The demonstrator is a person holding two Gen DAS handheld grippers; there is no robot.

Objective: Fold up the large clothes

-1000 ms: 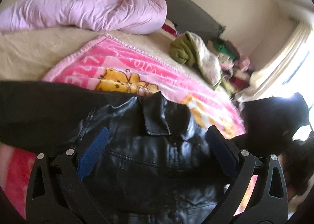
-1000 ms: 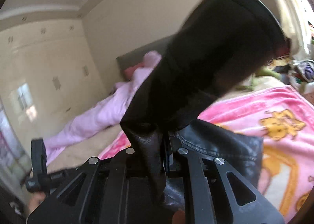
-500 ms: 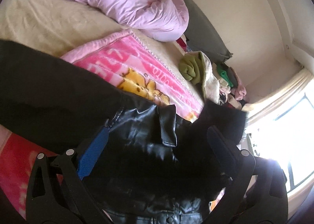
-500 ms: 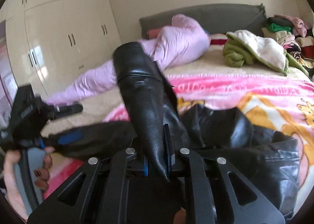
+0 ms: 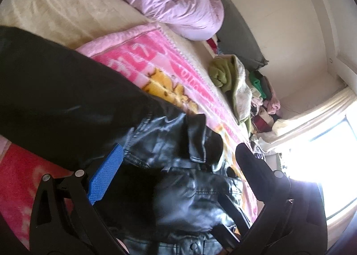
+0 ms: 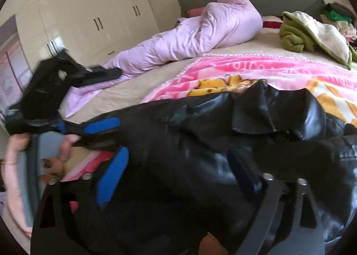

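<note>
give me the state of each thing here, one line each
black leather jacket: lying on the bed, sleeve folded across its body
right claw: jaws just opened, wide apart, gripping nothing
left claw: open over the jacket
pink cartoon blanket: spread flat
lilac quilt: bunched up
white wardrobe doors: closed

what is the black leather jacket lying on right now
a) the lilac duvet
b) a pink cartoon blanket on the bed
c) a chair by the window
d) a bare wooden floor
b: the black leather jacket is spread over the pink cartoon blanket on the bed, while the lilac duvet lies bunched further back near the headboard.
</note>
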